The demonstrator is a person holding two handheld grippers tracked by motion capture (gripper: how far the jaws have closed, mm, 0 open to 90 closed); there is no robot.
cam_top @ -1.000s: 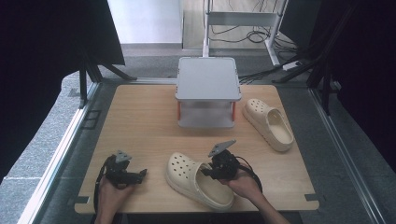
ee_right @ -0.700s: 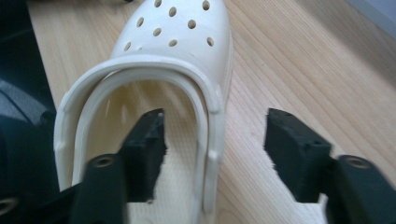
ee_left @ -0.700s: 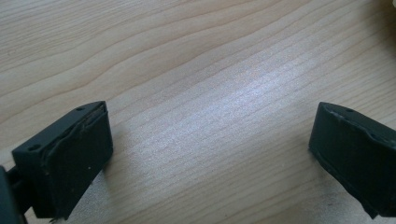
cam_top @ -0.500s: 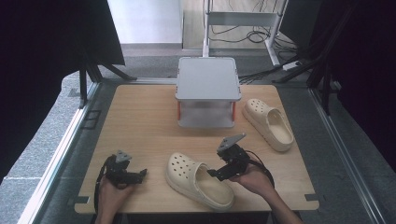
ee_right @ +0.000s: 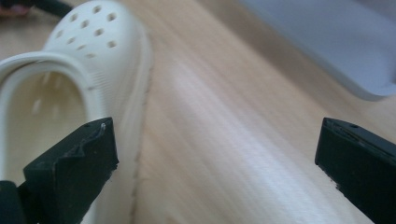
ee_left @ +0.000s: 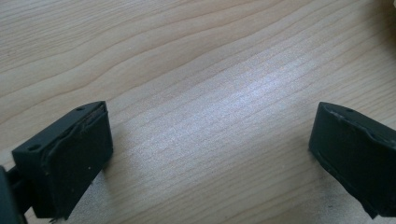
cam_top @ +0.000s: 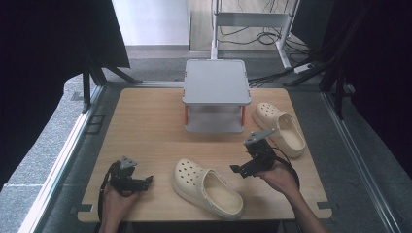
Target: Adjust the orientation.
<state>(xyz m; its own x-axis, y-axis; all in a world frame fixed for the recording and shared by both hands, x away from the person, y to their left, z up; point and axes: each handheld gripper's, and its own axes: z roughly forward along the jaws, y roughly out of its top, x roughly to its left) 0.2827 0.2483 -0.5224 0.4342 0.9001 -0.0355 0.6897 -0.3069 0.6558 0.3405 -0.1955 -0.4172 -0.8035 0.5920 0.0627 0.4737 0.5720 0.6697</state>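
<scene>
High view: wooden table [cam_top: 145, 126] amid grey floor [cam_top: 43, 145].

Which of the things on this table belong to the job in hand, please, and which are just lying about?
Part of the job:
- near clog, just let go
- far clog, beside the rack
- grey two-tier rack
- right gripper, jaws just opened, nothing between them

Just there:
- left gripper, idle on the wooden table
- cables on the floor behind
</scene>
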